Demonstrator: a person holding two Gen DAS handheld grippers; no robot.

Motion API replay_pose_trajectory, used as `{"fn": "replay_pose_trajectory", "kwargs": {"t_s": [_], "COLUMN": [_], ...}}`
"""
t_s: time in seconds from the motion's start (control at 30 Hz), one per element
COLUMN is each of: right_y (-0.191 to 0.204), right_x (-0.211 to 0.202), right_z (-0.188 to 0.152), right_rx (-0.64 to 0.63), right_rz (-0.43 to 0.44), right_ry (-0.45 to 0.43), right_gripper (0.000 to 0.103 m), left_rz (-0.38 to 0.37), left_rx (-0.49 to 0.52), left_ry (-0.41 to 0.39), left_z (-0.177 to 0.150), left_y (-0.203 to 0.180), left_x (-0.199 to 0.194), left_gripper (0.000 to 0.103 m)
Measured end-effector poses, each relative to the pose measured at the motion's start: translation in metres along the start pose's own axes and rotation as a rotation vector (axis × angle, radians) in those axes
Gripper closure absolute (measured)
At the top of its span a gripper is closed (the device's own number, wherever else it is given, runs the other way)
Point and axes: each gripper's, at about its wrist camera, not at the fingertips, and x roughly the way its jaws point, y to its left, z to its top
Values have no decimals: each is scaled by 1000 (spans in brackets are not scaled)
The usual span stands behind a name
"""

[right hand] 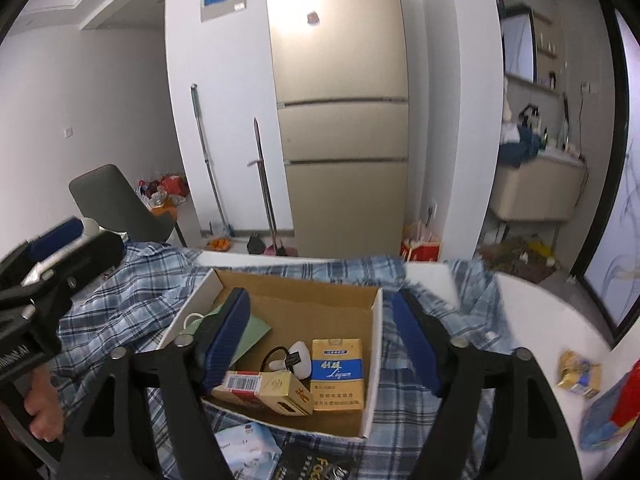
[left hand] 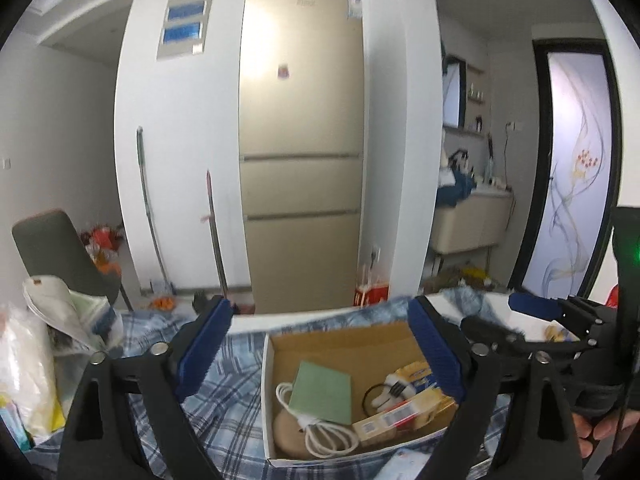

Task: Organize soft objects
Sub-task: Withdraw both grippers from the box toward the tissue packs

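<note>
An open cardboard box sits on a blue plaid cloth spread over a white table. Inside lie a green card, a white cable, a tan round pad, yellow packs and a white item with a black loop. My left gripper is open above the box, holding nothing. My right gripper is open over the box, holding nothing. A soft tissue pack lies on the cloth in front of the box.
Plastic bags and packets are piled at the table's left. A crumpled yellow wrapper and a blue-red bag lie at the right. A grey chair, mops and a gold fridge stand behind the table.
</note>
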Motion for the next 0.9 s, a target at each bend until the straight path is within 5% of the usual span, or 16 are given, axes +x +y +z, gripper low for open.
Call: {"fn": "replay_pose_trajectory", "kwargs": {"t_s": [0.2, 0.53, 0.9], "right_y": [1, -8, -16], "right_x": [-49, -83, -58], "right_z": [1, -22, -62], "right_rx": [-29, 8, 54], "right_rz": [-50, -140, -99], "right_ry": [-103, -135, -32], "right_gripper": [0, 0, 0], "left_rz": [-18, -26, -41], "left_rx": [8, 55, 59], "left_ry": [-109, -176, -53], "left_z": [13, -5, -52], "left_y": [-15, -35, -43], "left_x": [-56, -110, -83], "left_gripper": [0, 0, 0]}}
